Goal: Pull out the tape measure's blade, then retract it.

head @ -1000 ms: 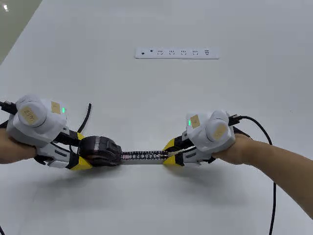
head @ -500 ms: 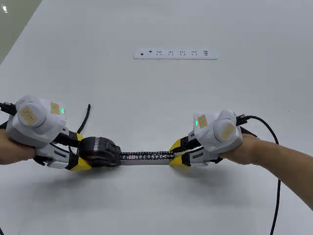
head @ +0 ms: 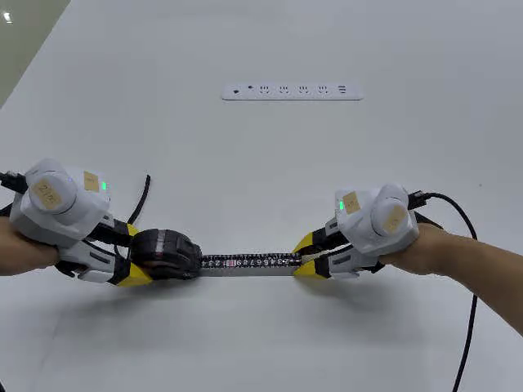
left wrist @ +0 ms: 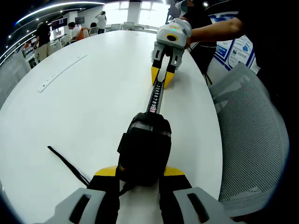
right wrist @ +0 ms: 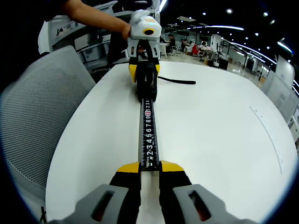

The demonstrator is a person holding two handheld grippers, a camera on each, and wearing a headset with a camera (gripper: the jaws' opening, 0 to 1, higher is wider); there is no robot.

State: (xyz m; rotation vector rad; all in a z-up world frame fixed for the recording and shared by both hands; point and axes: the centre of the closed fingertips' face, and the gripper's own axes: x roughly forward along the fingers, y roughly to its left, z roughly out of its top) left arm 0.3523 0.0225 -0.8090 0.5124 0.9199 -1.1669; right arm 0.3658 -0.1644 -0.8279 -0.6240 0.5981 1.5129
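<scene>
1. Clamping the free end of the blade [right wrist: 148, 135], the two yellow-tipped fingers of the right gripper [right wrist: 149, 169] are closed on the thin, flat strip.
2. The left gripper [head: 131, 251] squeezes the tape measure [head: 166, 253], a chunky black case with rounded corners, with one yellow-tipped finger on each side.
3. The blade runs straight from the case to the right gripper, low over the table [head: 245, 163]. It is dark with white numbers.
4. There are two grippers, each a white plastic body with one green light, plus one tape measure and one blade.
5. The table is smooth, white and matte. One long white power strip [head: 292, 90] lies well beyond the grippers, and two black cords [head: 140, 198] trail away, one from each gripper.
6. The right gripper view makes the blade's digits readable, 1 to 9, then a red mark. In the head view they are too small to read.
7. The left gripper view adds a grey mesh chair [left wrist: 247, 140] beside the table and people [left wrist: 74, 30] at desks in the far background.
</scene>
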